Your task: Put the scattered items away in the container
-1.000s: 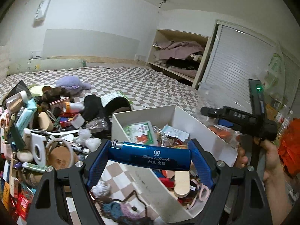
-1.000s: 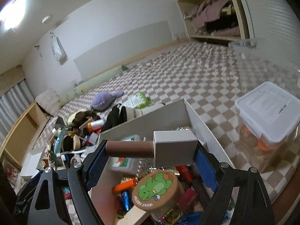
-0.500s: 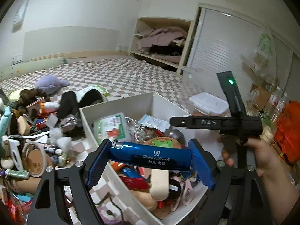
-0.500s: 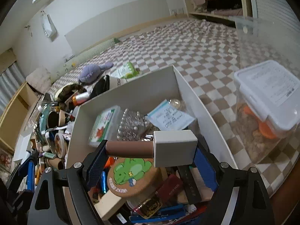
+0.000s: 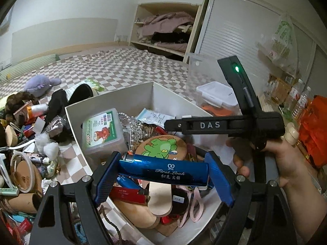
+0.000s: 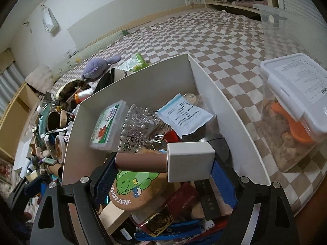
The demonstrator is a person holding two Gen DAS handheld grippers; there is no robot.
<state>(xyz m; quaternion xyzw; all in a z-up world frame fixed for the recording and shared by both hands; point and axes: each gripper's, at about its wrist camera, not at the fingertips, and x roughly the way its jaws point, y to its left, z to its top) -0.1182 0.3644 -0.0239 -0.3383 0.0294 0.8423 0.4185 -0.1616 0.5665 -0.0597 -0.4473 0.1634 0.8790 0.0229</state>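
the left gripper (image 5: 163, 172) has its jaws clenched on a blue lighter (image 5: 163, 170) lying crosswise, held above the near end of the white container (image 5: 126, 100). the right gripper (image 6: 163, 165) grips a brown tube with a white cap (image 6: 165, 164) crosswise over the same container, above a frog coaster (image 6: 132, 185). scattered items (image 5: 26, 143) lie piled at nine o'clock of the container on the checked bed cover (image 6: 204, 32).

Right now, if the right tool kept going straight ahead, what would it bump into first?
Probably the silver bead tangle inside the white box. The right tool is shut on a brown tube with a white cap and points there, though depth is unclear.
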